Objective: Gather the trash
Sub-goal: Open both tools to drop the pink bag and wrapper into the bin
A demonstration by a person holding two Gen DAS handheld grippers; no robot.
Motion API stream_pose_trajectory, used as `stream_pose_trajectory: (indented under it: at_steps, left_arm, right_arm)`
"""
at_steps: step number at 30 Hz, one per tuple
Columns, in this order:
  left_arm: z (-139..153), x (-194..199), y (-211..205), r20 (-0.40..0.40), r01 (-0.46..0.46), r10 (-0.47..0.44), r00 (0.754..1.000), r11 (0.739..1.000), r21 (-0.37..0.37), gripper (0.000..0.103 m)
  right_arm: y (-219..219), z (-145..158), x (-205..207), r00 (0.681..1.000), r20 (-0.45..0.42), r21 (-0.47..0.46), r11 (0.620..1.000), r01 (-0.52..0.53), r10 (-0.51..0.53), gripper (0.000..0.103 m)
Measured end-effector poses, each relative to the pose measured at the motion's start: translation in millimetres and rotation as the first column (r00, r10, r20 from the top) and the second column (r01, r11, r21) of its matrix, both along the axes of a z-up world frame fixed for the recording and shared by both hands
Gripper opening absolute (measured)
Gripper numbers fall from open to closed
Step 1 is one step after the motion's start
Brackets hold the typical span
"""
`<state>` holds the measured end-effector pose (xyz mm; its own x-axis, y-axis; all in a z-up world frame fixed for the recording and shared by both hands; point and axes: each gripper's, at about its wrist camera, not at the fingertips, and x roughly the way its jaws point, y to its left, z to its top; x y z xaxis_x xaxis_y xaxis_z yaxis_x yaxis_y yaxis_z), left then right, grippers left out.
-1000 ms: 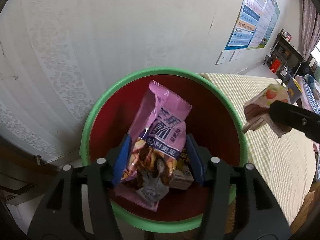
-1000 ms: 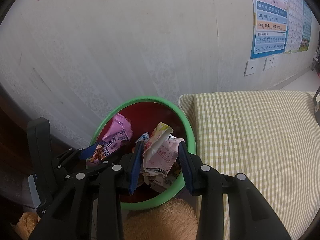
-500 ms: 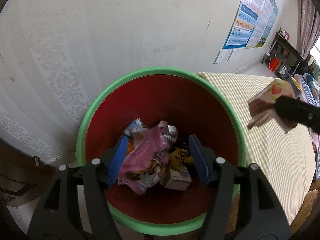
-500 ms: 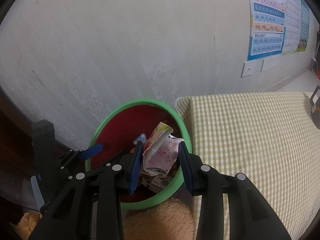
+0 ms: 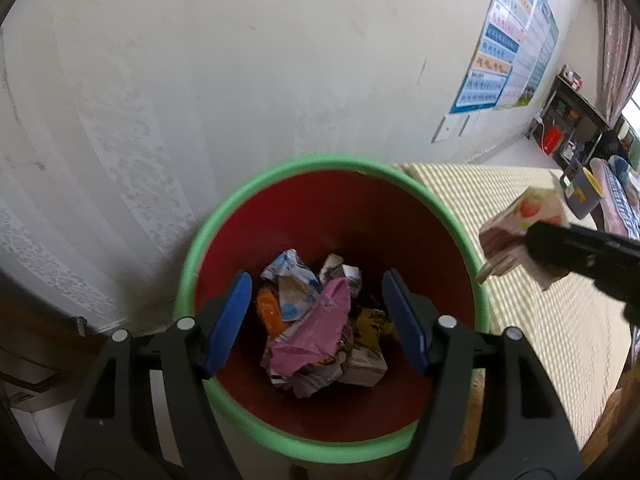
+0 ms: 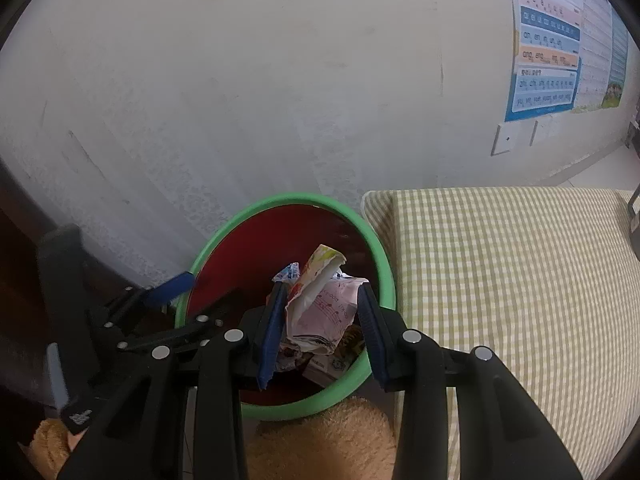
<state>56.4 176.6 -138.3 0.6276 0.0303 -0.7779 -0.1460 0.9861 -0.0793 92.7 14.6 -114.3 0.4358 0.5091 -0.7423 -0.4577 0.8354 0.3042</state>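
Grippers over bin (image 5: 192, 256)
Left gripper (image 5: 316, 320) is opening, empty, at lower centre; right gripper (image 6: 322, 320) is pinching a carton (image 6: 320, 304).

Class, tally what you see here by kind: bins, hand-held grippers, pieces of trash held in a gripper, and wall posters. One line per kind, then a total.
Bins: 1, the green-rimmed bin
Grippers: 2, left gripper, jaws opening and empty, and right gripper
Held trash: 1, the crumpled carton in the right gripper
Wall posters: 1, the wall poster
Total: 5
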Motion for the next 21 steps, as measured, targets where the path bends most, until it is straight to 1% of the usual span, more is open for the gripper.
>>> stream_pose_trajectory:
  at_steps: [5, 12, 21]
  left_arm:
    - [10.4, -2.9, 12.2, 0.029, -0.035, 0.035, 0.999, 0.999, 0.023, 0.068]
    - [6.6, -4.9, 20.4, 0.017, -0.061, 0.061, 0.998, 0.998, 0.016, 0.068]
    - [3.3, -5.1, 22.8, 0.011, -0.063, 0.063, 0.998, 0.998, 0.013, 0.068]
  right_arm:
    - [5.6, -3.0, 2.7, 1.000, -0.012, 0.006, 1.000, -0.015, 0.016, 0.037]
    - [11.8, -11.7, 2.8, 0.999, -0.030, -0.006, 1.000, -0.028, 0.028, 0.037]
    - [16.4, -17.0, 4.4, 0.998, -0.046, -0.012, 0.999, -0.033, 0.032, 0.037]
